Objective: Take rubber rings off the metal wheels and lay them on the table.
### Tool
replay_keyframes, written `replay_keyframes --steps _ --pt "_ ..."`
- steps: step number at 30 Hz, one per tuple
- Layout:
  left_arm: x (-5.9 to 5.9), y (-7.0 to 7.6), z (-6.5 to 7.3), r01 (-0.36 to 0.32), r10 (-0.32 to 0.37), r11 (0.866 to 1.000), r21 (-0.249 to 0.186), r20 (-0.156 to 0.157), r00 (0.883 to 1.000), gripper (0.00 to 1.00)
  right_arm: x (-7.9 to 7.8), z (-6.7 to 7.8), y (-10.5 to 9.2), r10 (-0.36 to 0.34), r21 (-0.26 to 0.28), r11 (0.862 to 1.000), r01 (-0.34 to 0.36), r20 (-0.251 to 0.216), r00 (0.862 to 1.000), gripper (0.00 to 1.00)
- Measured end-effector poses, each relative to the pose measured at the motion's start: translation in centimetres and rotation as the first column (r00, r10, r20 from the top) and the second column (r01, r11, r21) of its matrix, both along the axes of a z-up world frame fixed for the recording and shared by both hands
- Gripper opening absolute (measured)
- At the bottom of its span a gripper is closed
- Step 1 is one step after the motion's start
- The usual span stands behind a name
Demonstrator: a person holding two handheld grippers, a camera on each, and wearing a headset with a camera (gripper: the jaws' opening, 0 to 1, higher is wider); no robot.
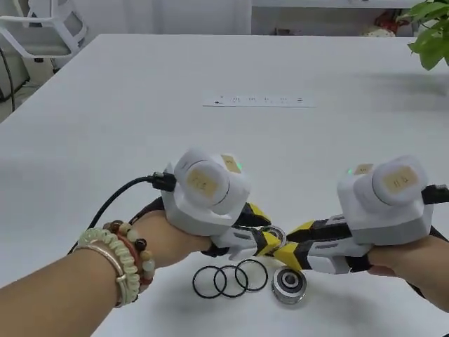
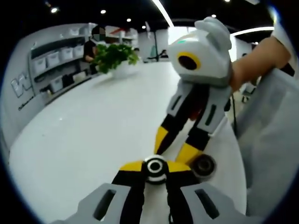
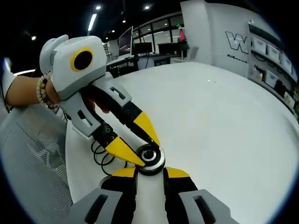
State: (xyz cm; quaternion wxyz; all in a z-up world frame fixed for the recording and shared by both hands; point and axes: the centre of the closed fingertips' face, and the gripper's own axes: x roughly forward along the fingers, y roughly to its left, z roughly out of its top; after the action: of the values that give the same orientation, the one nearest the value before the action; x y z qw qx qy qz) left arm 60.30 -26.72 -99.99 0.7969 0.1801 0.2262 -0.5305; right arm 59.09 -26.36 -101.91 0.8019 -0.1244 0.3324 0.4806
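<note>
Near the table (image 1: 140, 140) edge, left tool (image 2: 154, 164) and right tool (image 3: 150, 171) pinch wheel (image 1: 275, 234); open beyond.

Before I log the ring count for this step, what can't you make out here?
Held metal wheel, head view: claw tips cover it; any rubber ring on it is too small to tell.
Left claw, right claw: both at that wheel; which one grips is unclear.
Rubber rings, right gripper view: partly behind the left claw.
Table wheel, left gripper view: blurred, partly behind the right claw.
</note>
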Motion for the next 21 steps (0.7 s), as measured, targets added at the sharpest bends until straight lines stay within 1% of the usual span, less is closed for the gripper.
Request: replay_keyframes --steps 1,4,8,9,10,11,13,15,16,18,20,21 --pt "-0.08 -0.04 -0.06 -0.001 0.001 1.0 -0.001 -0.006 1.0 0.15 -0.03 0.0 0.05 0.004 -0.001 1.0 -0.004 0.002 1.0 0.19" --pt "-0.13 -0.09 0.0 -0.001 0.001 1.0 0.004 0.011 1.0 0.14 -0.01 -0.02 0.06 0.005 -0.003 1.0 -0.005 0.002 1.0 0.19" --pt "-0.11 -0.05 0.03 -0.012 0.012 1.0 -0.005 0.006 1.0 0.13 -0.03 -0.04 0.0 0.014 -0.012 1.0 -0.014 0.008 1.0 0.17" --pt "-0.09 -0.02 0.01 -0.014 0.014 1.0 -0.008 0.005 1.0 0.13 -0.05 -0.08 -0.06 0.02 -0.021 1.0 -0.019 0.015 1.0 0.16" --pt "-0.11 0.02 0.03 -0.013 0.014 1.0 -0.011 0.005 1.0 0.13 0.0 -0.2 -0.28 0.037 -0.045 0.998 -0.035 0.033 0.999 0.14" --pt "-0.11 0.03 0.03 -0.014 0.014 1.0 -0.012 0.005 1.0 0.13 -0.03 -0.16 -0.24 0.039 -0.044 0.998 -0.038 0.039 0.998 0.12" --pt "-0.13 0.07 0.04 -0.015 0.015 1.0 -0.016 0.002 1.0 0.13 -0.1 -0.15 -0.26 0.033 -0.04 0.999 -0.032 0.028 0.999 0.09" --pt "-0.13 0.09 0.04 -0.017 0.017 1.0 -0.016 0.002 1.0 0.13 -0.03 -0.2 -0.41 0.037 -0.048 0.998 -0.036 0.034 0.999 0.03" --pt "-0.15 0.09 0.04 -0.018 0.018 1.0 -0.016 0.002 1.0 0.13 0.03 -0.2 -0.43 0.037 -0.048 0.998 -0.035 0.037 0.999 0.02" --pt "-0.13 0.11 0.03 -0.02 0.02 1.0 -0.015 0.002 1.0 0.13 -0.03 -0.21 -0.39 0.04 -0.051 0.998 -0.038 0.038 0.998 0.01" --pt "-0.15 0.11 0.01 -0.022 0.022 1.0 -0.015 0.004 1.0 0.13 0.13 -0.19 -0.42 0.038 -0.064 0.997 -0.034 0.052 0.998 0.0" --pt "-0.17 0.1 0.02 -0.022 0.022 1.0 -0.014 0.007 1.0 0.13 0.1 -0.22 -0.45 0.035 -0.065 0.997 -0.032 0.044 0.998 0.0"
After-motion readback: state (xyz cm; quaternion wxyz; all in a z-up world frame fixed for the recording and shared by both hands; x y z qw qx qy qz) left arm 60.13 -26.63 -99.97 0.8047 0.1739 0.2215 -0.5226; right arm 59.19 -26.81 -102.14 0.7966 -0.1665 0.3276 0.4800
